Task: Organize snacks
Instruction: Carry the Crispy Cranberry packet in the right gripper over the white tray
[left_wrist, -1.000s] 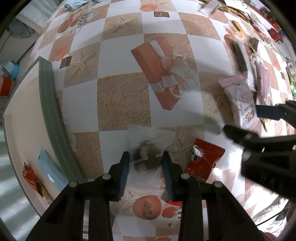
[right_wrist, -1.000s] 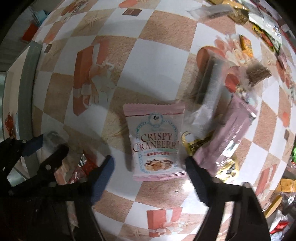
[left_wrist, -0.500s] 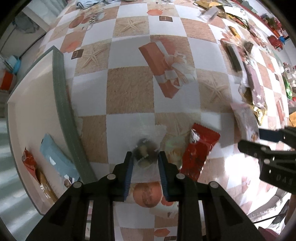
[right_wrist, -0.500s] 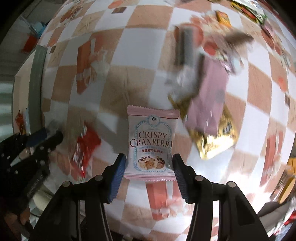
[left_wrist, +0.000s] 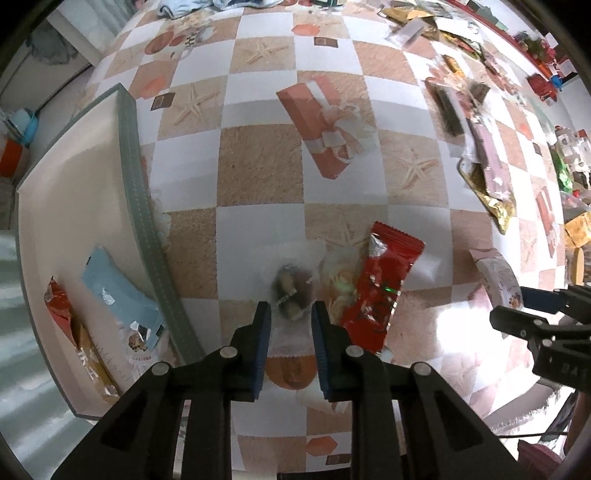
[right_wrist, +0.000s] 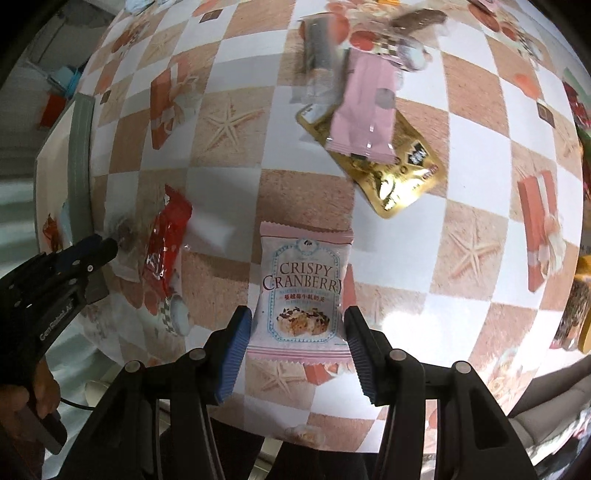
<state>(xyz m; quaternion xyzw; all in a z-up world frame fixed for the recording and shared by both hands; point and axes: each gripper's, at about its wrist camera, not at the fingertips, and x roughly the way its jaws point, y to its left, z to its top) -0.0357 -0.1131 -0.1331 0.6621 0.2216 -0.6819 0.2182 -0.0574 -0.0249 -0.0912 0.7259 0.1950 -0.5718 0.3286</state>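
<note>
The left gripper (left_wrist: 289, 322) holds its fingers a narrow gap apart around a clear packet (left_wrist: 291, 291) of dark and pale sweets; the pads flank the packet's near end, and whether they press it cannot be told. The packet lies on the checked cloth (left_wrist: 258, 177), between the tray (left_wrist: 129, 147) and a red wrapper (left_wrist: 384, 288), just beside the wrapper. Inside the tray, against its grey rim, lie a blue packet (left_wrist: 118, 291) and an orange-red packet (left_wrist: 59, 306) with a tan one below it.

The right gripper (right_wrist: 297, 334) stands with its fingers wide apart on either side of the cranberry pack (right_wrist: 304, 295), which lies flat on the cloth; the blue pads (right_wrist: 236, 350) sit close to its lower edges, and contact cannot be told. Beyond the cranberry pack, farther from the tray, a pink packet (right_wrist: 364, 110) lies on top of a gold packet (right_wrist: 402, 177). The red wrapper (right_wrist: 164, 243) lies between the cranberry pack and the tray's rim (right_wrist: 79, 166), near the left gripper (right_wrist: 92, 251).
</note>
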